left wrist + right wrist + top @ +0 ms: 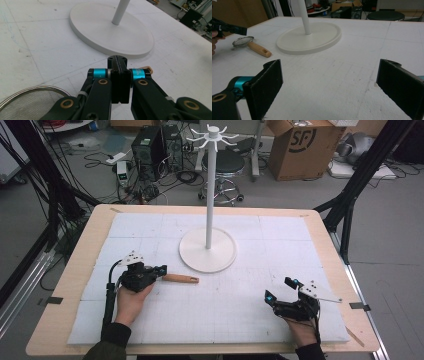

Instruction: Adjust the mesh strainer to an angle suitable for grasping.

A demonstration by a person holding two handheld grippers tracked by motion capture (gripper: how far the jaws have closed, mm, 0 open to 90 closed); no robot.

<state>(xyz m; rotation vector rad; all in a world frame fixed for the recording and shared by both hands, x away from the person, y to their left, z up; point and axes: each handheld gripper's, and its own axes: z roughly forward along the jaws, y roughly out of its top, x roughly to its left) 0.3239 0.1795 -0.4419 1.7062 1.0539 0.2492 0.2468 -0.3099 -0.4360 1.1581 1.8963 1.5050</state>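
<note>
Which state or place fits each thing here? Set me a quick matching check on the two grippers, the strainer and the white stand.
Things:
1. left gripper
2. right gripper
3. strainer
4. white stand

States or places:
a. jaws wide apart, nothing between them
b. upright on its round base at the middle of the table
c. jaws closed together
d. lying flat on the foam mat, wooden handle towards the stand's base

Pairs: 1-c, 2-a, 3-d, 4-b
</note>
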